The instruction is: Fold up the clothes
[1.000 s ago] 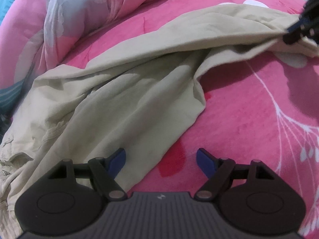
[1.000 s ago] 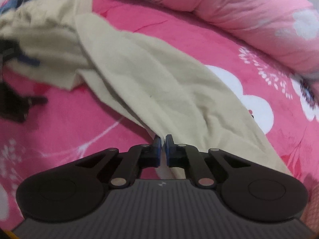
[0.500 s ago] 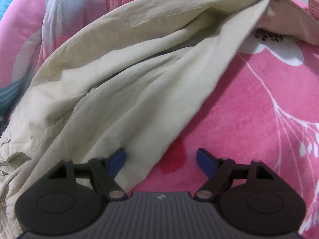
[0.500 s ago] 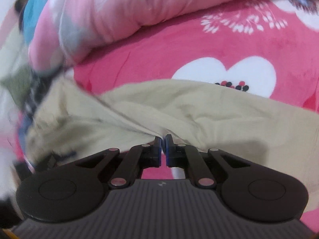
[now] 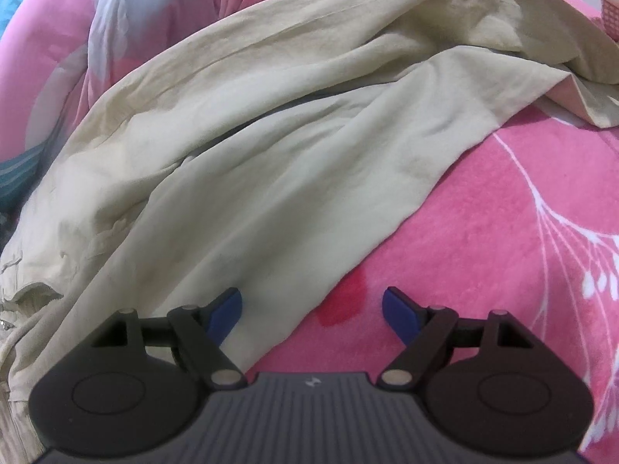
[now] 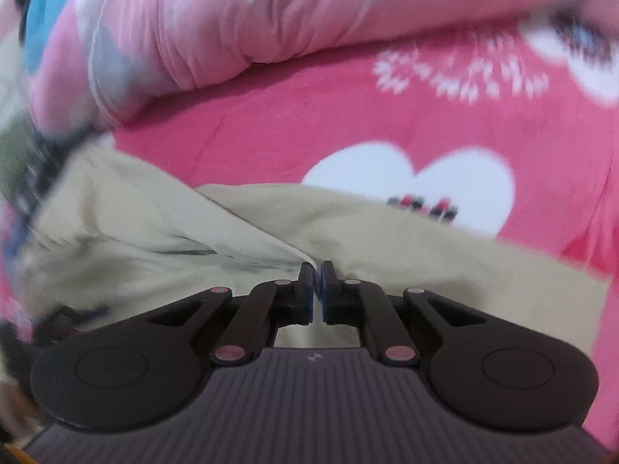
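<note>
**On the bed: 1 pair of tongs grips, 1 waits**

On the pink bedspread (image 5: pixel 522 232) the beige garment (image 5: pixel 271 178) lies spread and creased. The right tongs (image 6: pixel 316 276) are clamped on its edge, lifting that end for folding. The left tongs (image 5: pixel 312 311) hang open over the near hem, holding nothing.

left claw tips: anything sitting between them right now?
In the left wrist view, the open left claw has the edge of the beige cotton garment crossing the gap on its left side; the rest is bare pink floral fleece blanket. Neither pad touches it.
</note>
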Demonstrator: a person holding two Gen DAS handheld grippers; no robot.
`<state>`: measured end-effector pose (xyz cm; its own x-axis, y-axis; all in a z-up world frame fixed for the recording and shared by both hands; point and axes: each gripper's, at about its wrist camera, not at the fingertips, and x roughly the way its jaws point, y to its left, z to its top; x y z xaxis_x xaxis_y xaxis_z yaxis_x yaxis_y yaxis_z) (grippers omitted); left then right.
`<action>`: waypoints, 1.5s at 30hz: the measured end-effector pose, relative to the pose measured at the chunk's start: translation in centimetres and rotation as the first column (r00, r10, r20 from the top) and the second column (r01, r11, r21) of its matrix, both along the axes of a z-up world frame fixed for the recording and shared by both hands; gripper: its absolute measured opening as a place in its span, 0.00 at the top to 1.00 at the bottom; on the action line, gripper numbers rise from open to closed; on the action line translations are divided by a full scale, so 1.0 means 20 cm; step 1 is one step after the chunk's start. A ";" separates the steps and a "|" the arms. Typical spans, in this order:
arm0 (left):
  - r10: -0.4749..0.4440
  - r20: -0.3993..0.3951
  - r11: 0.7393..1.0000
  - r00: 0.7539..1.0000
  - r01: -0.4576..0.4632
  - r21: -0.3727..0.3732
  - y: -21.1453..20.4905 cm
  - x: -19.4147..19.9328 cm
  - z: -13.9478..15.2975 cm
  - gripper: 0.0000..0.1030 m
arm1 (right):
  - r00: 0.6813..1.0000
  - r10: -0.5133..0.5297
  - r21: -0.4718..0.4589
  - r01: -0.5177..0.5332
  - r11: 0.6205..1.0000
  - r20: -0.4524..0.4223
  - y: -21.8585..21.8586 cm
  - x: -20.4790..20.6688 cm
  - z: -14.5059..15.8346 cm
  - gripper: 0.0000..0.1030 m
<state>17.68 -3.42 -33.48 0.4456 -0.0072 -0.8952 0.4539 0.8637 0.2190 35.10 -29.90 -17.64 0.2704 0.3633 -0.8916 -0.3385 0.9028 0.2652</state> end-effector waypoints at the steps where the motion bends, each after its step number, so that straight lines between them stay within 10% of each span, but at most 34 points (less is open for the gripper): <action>1: 0.005 -0.002 1.000 1.000 -0.005 -0.002 0.01 0.01 0.00 0.21 | 0.999 0.013 -0.039 -0.011 0.999 0.049 0.02 0.02 0.03 0.98; 10: 0.044 -0.016 0.999 0.999 -0.044 -0.013 0.04 -0.02 0.03 0.21 | 0.778 0.254 -0.287 -0.100 0.953 0.574 0.39 0.35 0.54 0.86; 13: 0.070 -0.027 0.997 0.997 -0.071 -0.032 0.09 -0.03 0.06 0.21 | 0.809 0.230 -0.279 -0.086 0.957 0.541 0.37 0.30 0.49 0.50; 18: 0.244 -0.060 0.952 0.968 -0.251 -0.175 0.30 -0.14 0.18 0.21 | 0.921 0.018 -0.071 0.011 0.997 0.389 0.18 0.09 0.35 0.49; 21: 0.397 -0.136 0.871 0.908 -0.419 -0.258 0.45 -0.20 0.21 0.20 | 0.977 -0.182 0.142 0.166 0.976 0.109 0.00 -0.09 0.17 0.46; 23: 0.503 -0.196 0.790 0.842 -0.540 -0.290 0.57 -0.25 0.21 0.20 | 0.949 -0.298 0.223 0.313 0.923 -0.101 -0.11 -0.23 0.01 0.45; 28: 0.718 -0.277 0.549 0.638 -0.765 -0.337 0.89 -0.31 0.19 0.20 | 0.684 -0.532 0.246 0.700 0.670 -0.500 -0.37 -0.63 -0.37 0.45; 33: 0.832 -0.353 0.238 0.428 -0.850 -0.471 1.18 -0.30 0.17 0.20 | 0.492 -0.645 0.279 0.868 0.410 -0.584 -0.55 -0.82 -0.55 0.43; 39: 0.837 -0.391 0.152 0.383 -0.849 -0.506 1.27 -0.25 0.10 0.25 | 0.312 -0.740 0.338 0.933 0.121 -0.596 -0.71 -0.91 -0.64 0.41; 45: 0.853 -0.405 0.112 0.329 -0.874 -0.473 1.29 -0.21 0.05 0.48 | 0.243 -0.729 0.319 0.947 0.035 -0.640 -0.74 -1.01 -0.67 0.41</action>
